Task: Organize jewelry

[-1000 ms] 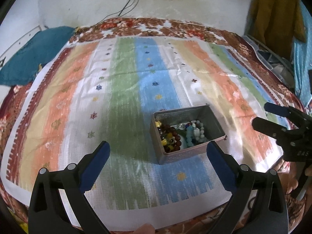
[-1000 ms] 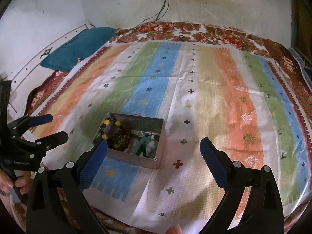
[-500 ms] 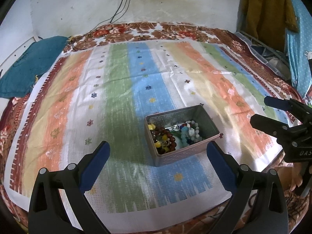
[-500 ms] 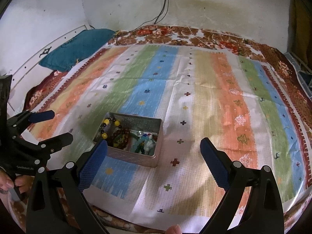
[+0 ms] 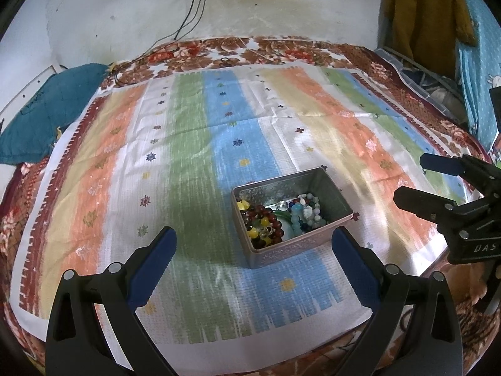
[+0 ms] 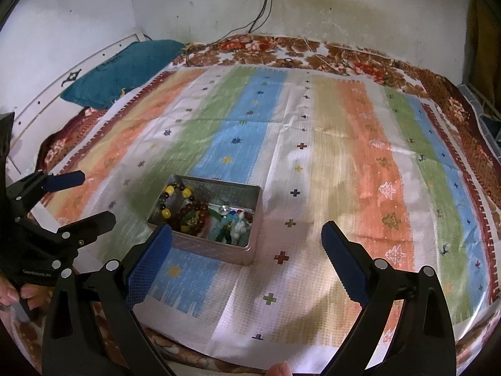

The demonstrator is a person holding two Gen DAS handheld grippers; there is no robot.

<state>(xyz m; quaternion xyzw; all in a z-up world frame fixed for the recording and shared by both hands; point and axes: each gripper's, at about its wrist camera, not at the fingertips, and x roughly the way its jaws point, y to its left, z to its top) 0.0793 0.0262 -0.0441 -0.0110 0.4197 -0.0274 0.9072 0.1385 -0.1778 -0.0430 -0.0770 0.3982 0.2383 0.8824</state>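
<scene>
An open metal tin (image 5: 339,202) sits on the striped cloth near its front edge. It holds bead bracelets (image 5: 261,224): dark red and yellow ones on one side, pale blue and green ones on the other. The tin also shows in the right wrist view (image 6: 255,219) with the bracelets (image 6: 194,214) inside. My left gripper (image 5: 253,249) is open and empty, just short of the tin. My right gripper (image 6: 247,246) is open and empty, above the tin's near right corner. Each gripper shows in the other's view, right (image 5: 419,181) and left (image 6: 83,197).
The striped cloth (image 5: 194,163) covers a bed with a floral sheet (image 5: 266,51). A teal pillow (image 5: 40,116) lies far left. Cables (image 5: 191,22) hang down the wall behind. Clothes (image 5: 426,15) hang at the far right. A storage crate (image 5: 438,91) stands beside the bed.
Both grippers have drawn back and tilted up a little, so more of the bed and wall shows. Both stay open. The tin and beads have not moved.
</scene>
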